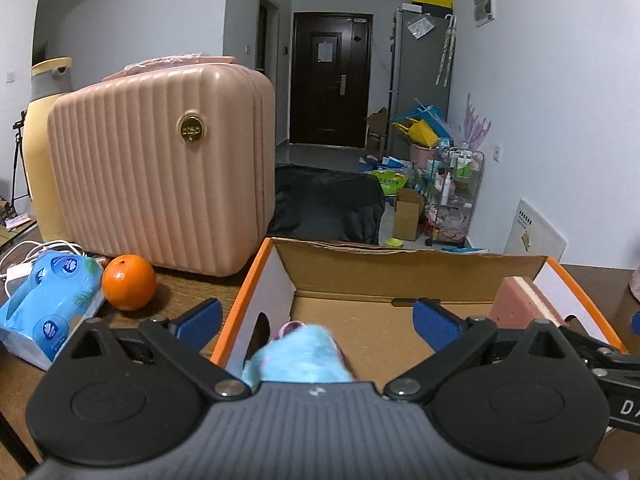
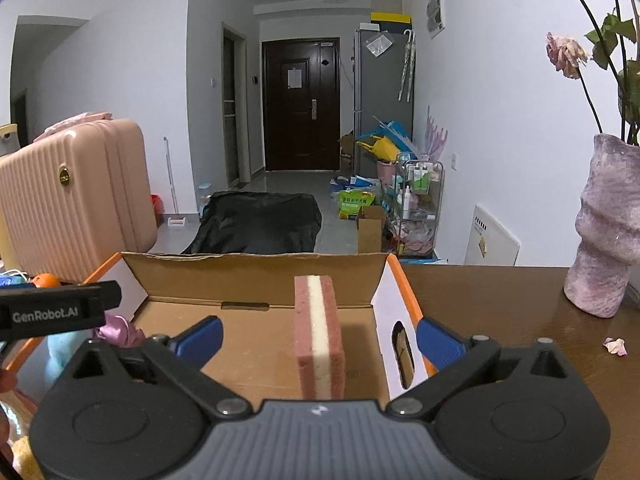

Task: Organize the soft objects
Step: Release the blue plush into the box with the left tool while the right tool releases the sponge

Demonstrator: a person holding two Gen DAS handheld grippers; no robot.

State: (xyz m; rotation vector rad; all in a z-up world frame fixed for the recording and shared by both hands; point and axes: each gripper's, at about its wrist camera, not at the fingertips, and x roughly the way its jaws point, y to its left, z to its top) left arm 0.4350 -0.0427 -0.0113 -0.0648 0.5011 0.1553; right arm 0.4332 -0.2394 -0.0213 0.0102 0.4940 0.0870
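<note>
The left gripper (image 1: pixel 320 322) has its fingers spread wide, gripping nothing; a blue fluffy cloth (image 1: pixel 298 358) lies below them in the cardboard box (image 1: pixel 400 264). The right gripper (image 2: pixel 320 338) is equally wide, the sponge (image 2: pixel 319 336) standing on edge between its fingers, untouched, inside the box.
</note>
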